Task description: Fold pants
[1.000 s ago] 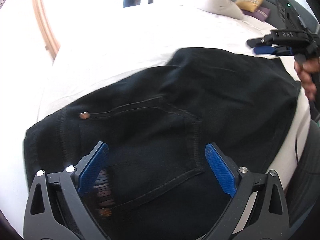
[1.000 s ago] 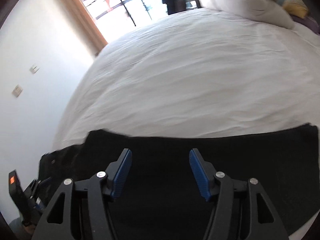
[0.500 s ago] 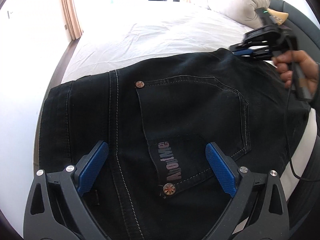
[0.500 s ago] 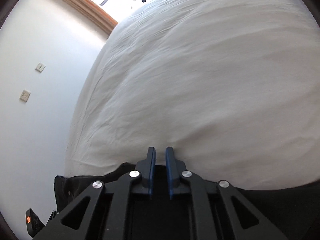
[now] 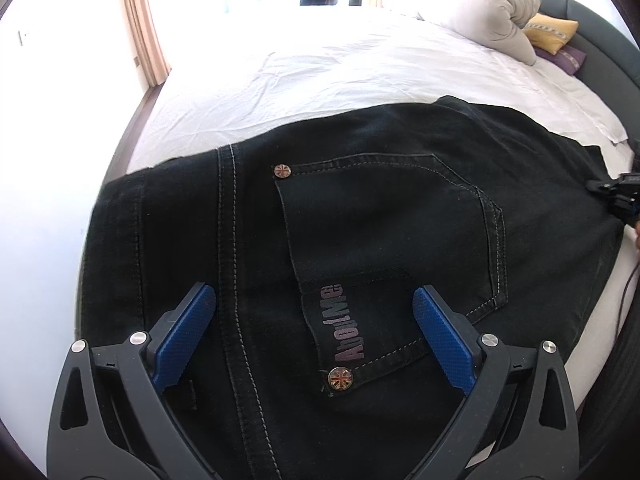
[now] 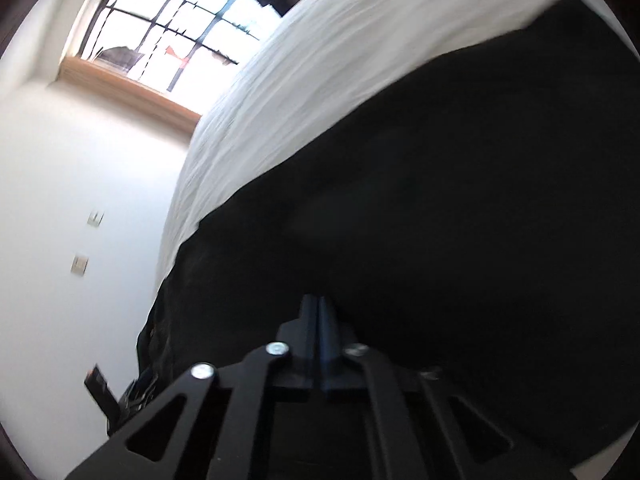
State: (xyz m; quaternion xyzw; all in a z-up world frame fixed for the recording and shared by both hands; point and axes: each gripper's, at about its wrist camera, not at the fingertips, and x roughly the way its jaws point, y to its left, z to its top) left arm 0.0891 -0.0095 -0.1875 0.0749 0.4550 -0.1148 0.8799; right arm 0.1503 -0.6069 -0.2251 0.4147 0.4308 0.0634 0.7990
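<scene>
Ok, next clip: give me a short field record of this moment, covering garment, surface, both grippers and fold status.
garment: black denim pants, back pocket up, lying flat
surface: white-sheeted bed
left gripper: open above the pants, nothing between its blue pads
right gripper: shut; blur hides whether cloth is pinched
fold status: no new fold visible yet

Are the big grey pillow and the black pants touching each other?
Apart. In the left wrist view, the grey pillow lies at the far end of the bed, with a wide stretch of white sheet between it and the black pants.
</scene>
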